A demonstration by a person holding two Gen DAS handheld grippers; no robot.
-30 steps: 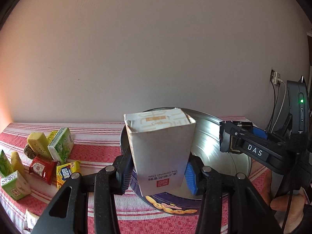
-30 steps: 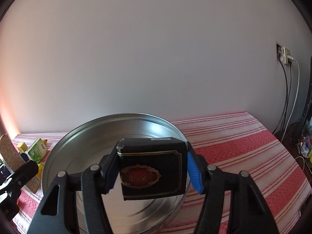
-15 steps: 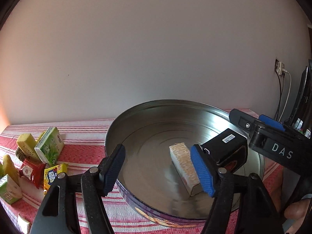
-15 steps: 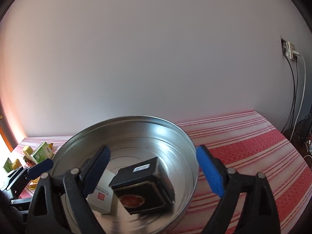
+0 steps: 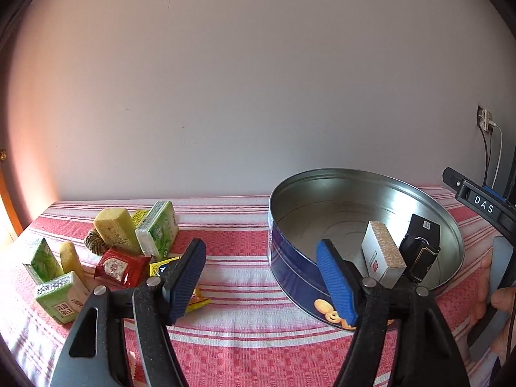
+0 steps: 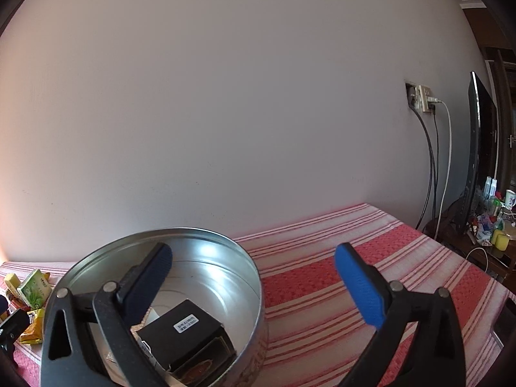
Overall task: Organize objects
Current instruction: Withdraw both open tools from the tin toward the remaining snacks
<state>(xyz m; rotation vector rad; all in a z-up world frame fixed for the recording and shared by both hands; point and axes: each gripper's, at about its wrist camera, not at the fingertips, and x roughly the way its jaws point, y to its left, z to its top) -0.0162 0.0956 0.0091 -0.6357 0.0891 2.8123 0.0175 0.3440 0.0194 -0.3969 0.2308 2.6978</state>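
Black box [image 6: 180, 335] and seemingly speckled white box [image 5: 383, 254] lie in tin [image 5: 322, 180].

Tin [image 5: 451, 225]: shiny bare metal inside, glossy blue print outside. Tablecloth [image 5: 238, 245]: woven cloth, coarse weave. White box [image 5: 383, 254]: matt card. Black box [image 6: 183, 332]: smooth card. Red packet [image 5: 121, 266]: glossy wrapper. Sponge [image 5: 116, 230]: rough, porous.

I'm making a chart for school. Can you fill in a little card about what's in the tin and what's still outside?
tin: round, metal, open
inside tin: white box, black box, side by side
outside tin: snack packets piled on striped cloth
left gripper: open, empty
right gripper: jaws opening, nothing between them
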